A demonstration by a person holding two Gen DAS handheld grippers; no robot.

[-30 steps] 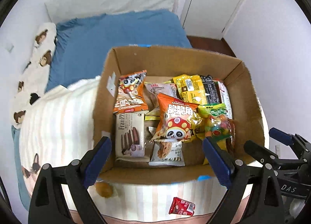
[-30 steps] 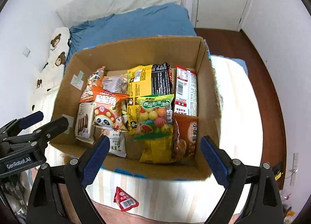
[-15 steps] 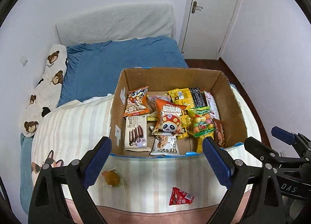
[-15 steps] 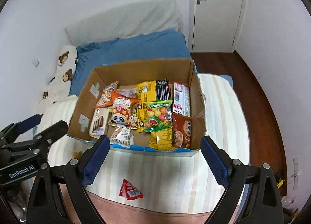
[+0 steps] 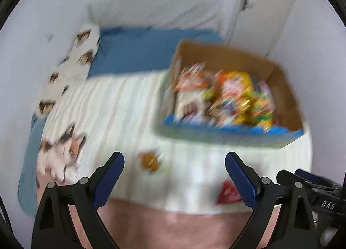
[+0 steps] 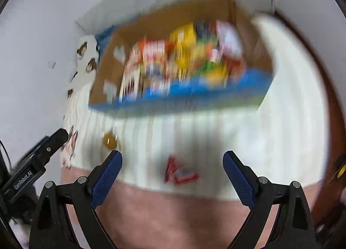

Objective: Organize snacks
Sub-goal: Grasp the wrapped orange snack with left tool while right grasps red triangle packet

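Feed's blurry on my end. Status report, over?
Left gripper and right gripper both open, empty. Cardboard box full of snacks; red packet and amber candy loose on the striped blanket. Nothing in the way.

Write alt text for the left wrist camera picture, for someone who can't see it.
Blurred view over a striped cream blanket on a bed: an open brown cardboard box crammed with colourful snack packets sits at upper right. Two snacks lie loose nearer the camera, a small golden-brown one and a red triangular packet. The open black tongs with blue pads hold nothing.
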